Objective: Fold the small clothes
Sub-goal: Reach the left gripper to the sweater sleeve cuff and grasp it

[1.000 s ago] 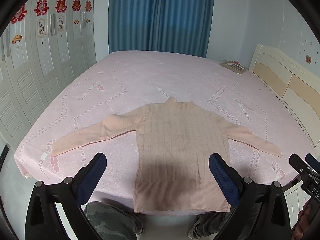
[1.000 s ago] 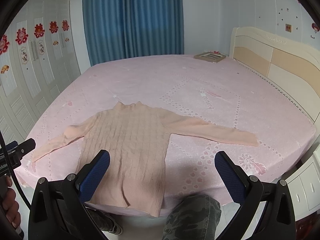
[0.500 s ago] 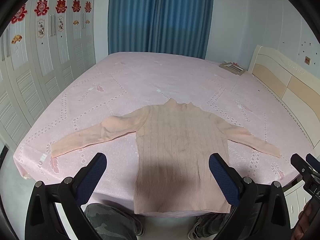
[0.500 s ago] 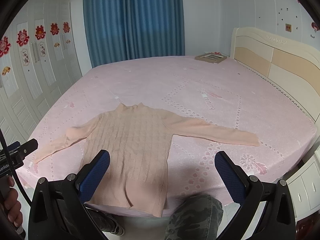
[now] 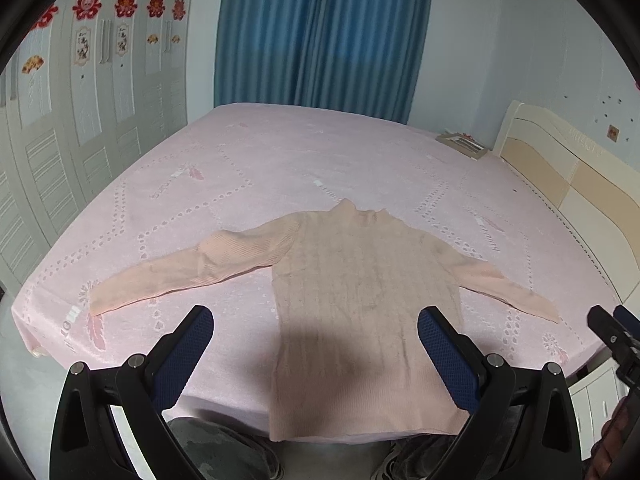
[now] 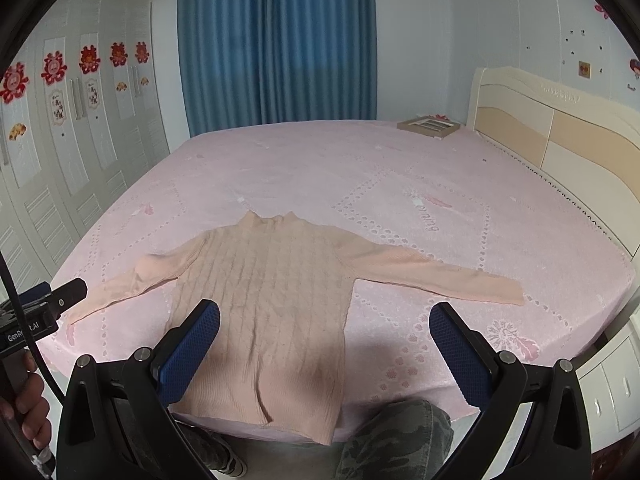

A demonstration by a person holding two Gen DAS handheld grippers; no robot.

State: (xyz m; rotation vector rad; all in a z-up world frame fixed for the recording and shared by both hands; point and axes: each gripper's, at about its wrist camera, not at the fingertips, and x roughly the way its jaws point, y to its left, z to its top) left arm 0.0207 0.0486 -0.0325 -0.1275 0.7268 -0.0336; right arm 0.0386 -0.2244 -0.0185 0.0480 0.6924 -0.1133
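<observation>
A small peach knit sweater point(image 5: 360, 292) lies flat on the pink bed point(image 5: 280, 168), front up, collar away from me, both sleeves spread out sideways, hem hanging at the near edge. It also shows in the right wrist view point(image 6: 272, 300). My left gripper point(image 5: 316, 344) is open and empty, held above the hem. My right gripper point(image 6: 324, 340) is open and empty, above the sweater's lower right side. Each gripper shows at the edge of the other's view.
The bed's near edge runs just under the grippers. A headboard point(image 6: 560, 132) stands at the right, a flat frame-like item point(image 6: 428, 125) lies at the far right corner. White wardrobes point(image 5: 60, 128) line the left, blue curtains point(image 5: 320, 36) hang behind. The person's legs point(image 6: 396, 436) are below.
Both grippers have drawn back and up a little; the sweater sits slightly farther away in both views. The sweater has not moved.
</observation>
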